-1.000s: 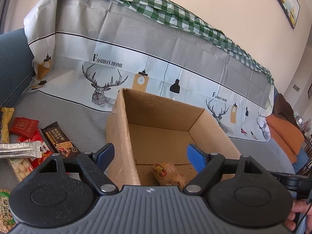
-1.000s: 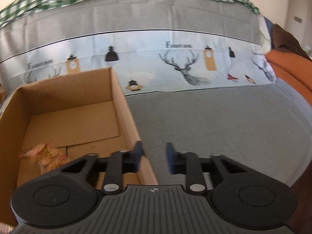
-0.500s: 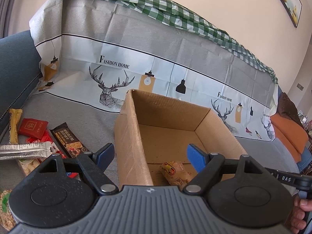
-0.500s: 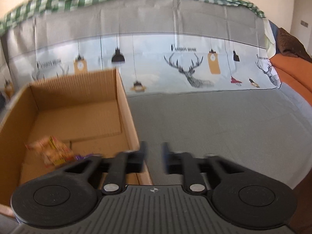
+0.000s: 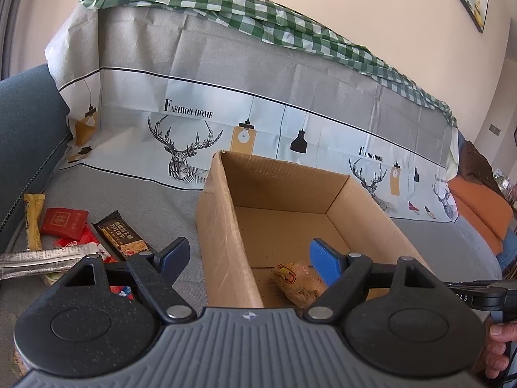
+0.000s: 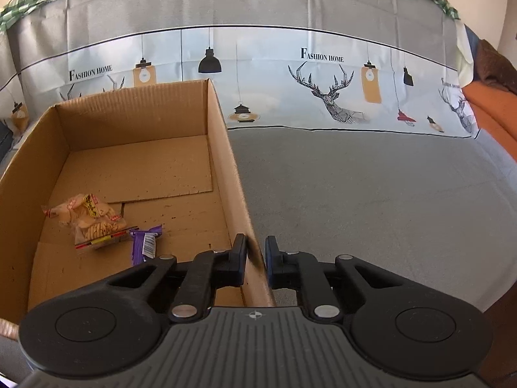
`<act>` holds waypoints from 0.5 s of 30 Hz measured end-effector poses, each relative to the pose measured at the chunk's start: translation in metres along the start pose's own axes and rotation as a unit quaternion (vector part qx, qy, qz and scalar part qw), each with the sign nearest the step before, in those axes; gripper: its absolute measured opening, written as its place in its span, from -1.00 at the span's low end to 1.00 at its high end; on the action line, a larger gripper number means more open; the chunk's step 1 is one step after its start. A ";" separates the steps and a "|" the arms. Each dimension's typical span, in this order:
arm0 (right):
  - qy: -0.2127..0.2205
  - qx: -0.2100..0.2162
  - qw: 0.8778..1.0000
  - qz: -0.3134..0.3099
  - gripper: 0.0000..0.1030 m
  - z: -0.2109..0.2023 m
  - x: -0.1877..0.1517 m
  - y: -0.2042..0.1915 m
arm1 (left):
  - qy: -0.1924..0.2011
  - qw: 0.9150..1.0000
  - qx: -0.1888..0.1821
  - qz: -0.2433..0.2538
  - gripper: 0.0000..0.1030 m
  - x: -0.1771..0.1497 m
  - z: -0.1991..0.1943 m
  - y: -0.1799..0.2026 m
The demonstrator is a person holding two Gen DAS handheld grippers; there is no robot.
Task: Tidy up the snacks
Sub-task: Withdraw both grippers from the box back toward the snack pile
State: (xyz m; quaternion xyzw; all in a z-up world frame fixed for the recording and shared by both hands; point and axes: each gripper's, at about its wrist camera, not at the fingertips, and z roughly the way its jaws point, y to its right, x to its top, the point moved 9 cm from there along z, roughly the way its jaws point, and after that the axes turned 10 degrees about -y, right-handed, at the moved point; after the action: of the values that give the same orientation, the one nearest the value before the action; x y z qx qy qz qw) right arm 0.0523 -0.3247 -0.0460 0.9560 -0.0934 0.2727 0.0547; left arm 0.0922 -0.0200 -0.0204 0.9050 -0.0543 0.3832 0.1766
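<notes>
An open cardboard box (image 5: 223, 226) stands on the grey sofa seat; it also shows in the right wrist view (image 6: 226, 148). Inside lie a tan cracker packet (image 6: 87, 220), also in the left wrist view (image 5: 297, 281), and a small purple packet (image 6: 145, 242). My left gripper (image 5: 248, 258) is open and empty, straddling the box's left wall from above. My right gripper (image 6: 256, 258) is shut on the box's right wall near its front corner. Loose snacks lie left of the box: a dark bar (image 5: 122, 237), a red packet (image 5: 64, 223), a yellow stick (image 5: 34, 220), a silver bar (image 5: 45, 258).
The sofa back behind carries a deer-print cover (image 5: 194, 123) and a green checked cloth (image 5: 226, 3). Grey seat (image 6: 371, 187) stretches right of the box. An orange cushion (image 5: 481, 207) lies far right. A hand (image 5: 497, 349) holds the right gripper's handle.
The right gripper has narrowed onto the box's right wall and the view has steadied. The purple packet has come into view. The left gripper has drifted slightly left, still open.
</notes>
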 end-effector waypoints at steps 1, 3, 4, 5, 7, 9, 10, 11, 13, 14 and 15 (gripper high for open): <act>0.000 -0.006 1.000 -0.007 -0.77 -0.001 -0.001 -0.002 | -0.001 1.000 -0.001 0.002 0.66 -0.001 -0.002 -0.001; 0.001 -0.016 1.000 -0.020 -0.77 -0.001 -0.003 -0.004 | -0.003 1.000 -0.005 0.006 0.66 -0.003 -0.005 -0.002; 0.001 -0.020 1.000 -0.024 -0.76 -0.002 -0.003 -0.005 | -0.005 1.000 -0.009 0.008 0.66 -0.004 -0.007 -0.002; 0.004 -0.022 0.999 -0.024 -0.76 -0.003 -0.002 -0.005 | -0.006 1.000 -0.013 0.010 0.66 -0.005 -0.009 -0.002; 0.027 -0.021 0.999 -0.022 -0.71 -0.011 0.002 -0.006 | -0.008 1.000 -0.023 0.017 0.66 -0.008 -0.013 0.000; 0.061 -0.020 0.998 -0.016 -0.40 -0.025 0.008 -0.008 | -0.011 0.999 -0.038 0.023 0.66 -0.010 -0.016 0.003; 0.079 -0.017 0.997 -0.011 -0.36 -0.033 0.010 -0.010 | -0.011 0.999 -0.045 0.029 0.66 -0.012 -0.019 0.005; 0.097 -0.009 0.995 -0.004 -0.32 -0.041 0.013 -0.012 | -0.010 0.998 -0.049 0.035 0.66 -0.013 -0.021 0.007; 0.124 0.009 0.992 0.009 -0.25 -0.056 0.015 -0.017 | -0.005 0.997 -0.057 0.053 0.65 -0.016 -0.026 0.012; 0.134 0.016 0.991 0.016 -0.20 -0.061 0.015 -0.021 | -0.002 0.996 -0.061 0.061 0.64 -0.017 -0.029 0.014; 0.144 0.021 0.989 0.021 -0.20 -0.067 0.015 -0.024 | 0.002 0.996 -0.063 0.069 0.64 -0.017 -0.033 0.016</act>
State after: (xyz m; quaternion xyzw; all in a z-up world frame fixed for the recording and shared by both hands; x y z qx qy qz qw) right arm 0.0359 -0.2931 0.0172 0.9056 -0.0991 0.4104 0.0416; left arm 0.0541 -0.0234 -0.0069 0.8854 -0.1405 0.3919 0.2069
